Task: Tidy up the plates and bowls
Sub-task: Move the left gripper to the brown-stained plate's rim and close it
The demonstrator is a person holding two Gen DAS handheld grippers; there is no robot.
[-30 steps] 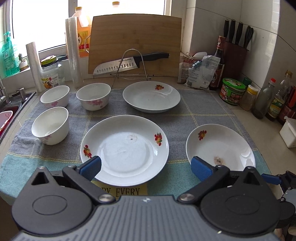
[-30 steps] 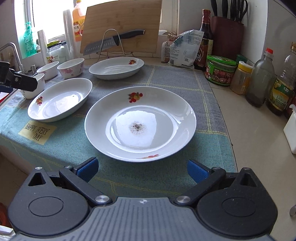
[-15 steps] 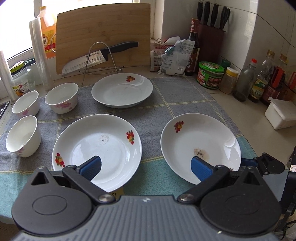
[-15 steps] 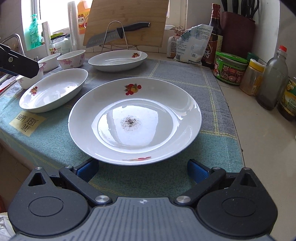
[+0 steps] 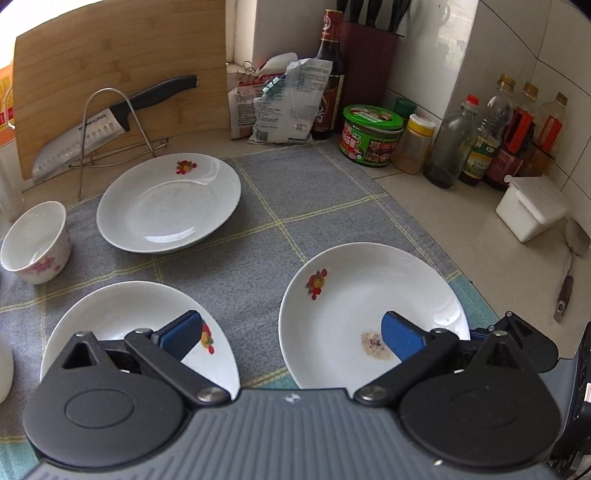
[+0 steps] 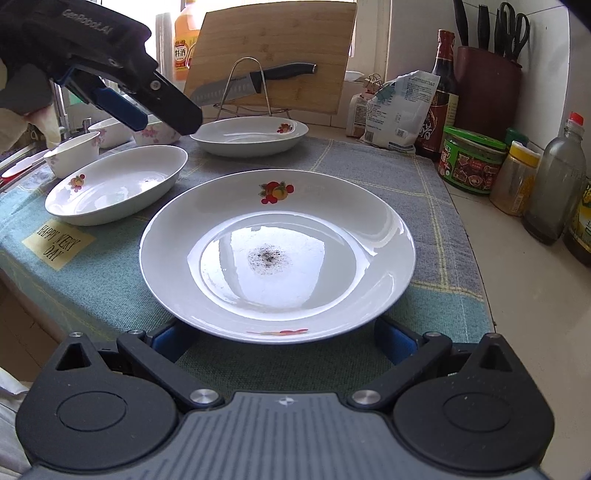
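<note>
Fingers [image 6: 173, 341] of the right gripper [image 6: 280, 341], spread wide, flank the dirty plate's [image 6: 277, 254] near rim.

Location: a home kitchen. Evidence: a tiled worktop [image 5: 461, 236] in a tiled wall corner, covered by a checked cloth [image 5: 295, 192]. A bamboo cutting board [image 5: 110, 74] leans at the back, with a kitchen knife [image 5: 110, 118] on a wire stand [image 5: 110, 140]. A knife block [image 5: 369, 62] stands in the corner beside a dark sauce bottle [image 5: 328, 74], a green-lidded jar [image 5: 371, 134] and a row of condiment bottles [image 5: 491, 136]. A window [image 6: 369, 26] lights the back. Flower-print plates [image 6: 277, 254] and bowls [image 5: 35, 243] lie on the cloth.
</note>
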